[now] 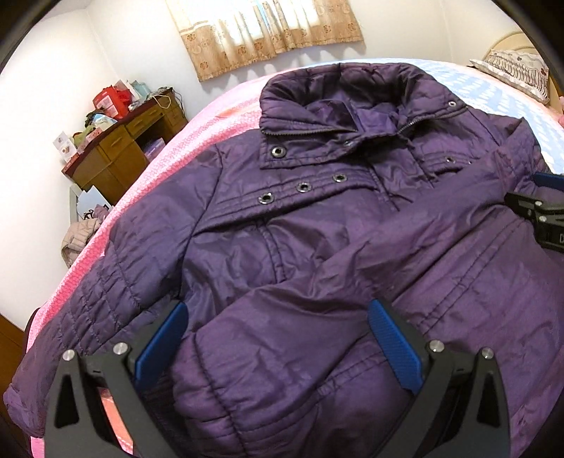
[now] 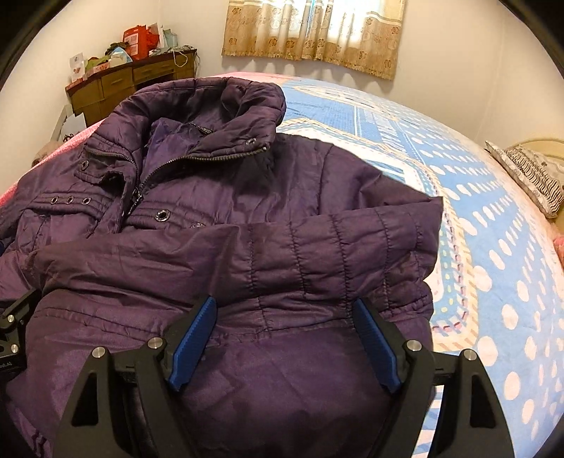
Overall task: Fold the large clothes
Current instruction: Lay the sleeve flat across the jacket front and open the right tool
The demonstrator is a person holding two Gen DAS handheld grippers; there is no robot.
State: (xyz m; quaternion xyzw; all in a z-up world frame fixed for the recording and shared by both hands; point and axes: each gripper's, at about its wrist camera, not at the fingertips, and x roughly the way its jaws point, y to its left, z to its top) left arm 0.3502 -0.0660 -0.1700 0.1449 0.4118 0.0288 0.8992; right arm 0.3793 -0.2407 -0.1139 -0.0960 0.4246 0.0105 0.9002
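A purple quilted jacket (image 1: 317, 225) lies front up on the bed, collar toward the far wall; it also fills the right wrist view (image 2: 225, 246). Its right sleeve (image 2: 317, 246) is folded across the chest. My left gripper (image 1: 278, 317) is open, its blue pads straddling a raised fold of jacket fabric near the lower left. My right gripper (image 2: 283, 317) is open just above the jacket's lower body, below the folded sleeve. The right gripper's black body shows at the right edge of the left wrist view (image 1: 543, 218).
The bed has a pink cover (image 1: 197, 141) on the left and a blue dotted quilt (image 2: 493, 246) on the right. A pillow (image 2: 532, 176) lies at far right. A cluttered wooden desk (image 1: 120, 148) stands by the far-left wall, under a curtained window (image 2: 317, 28).
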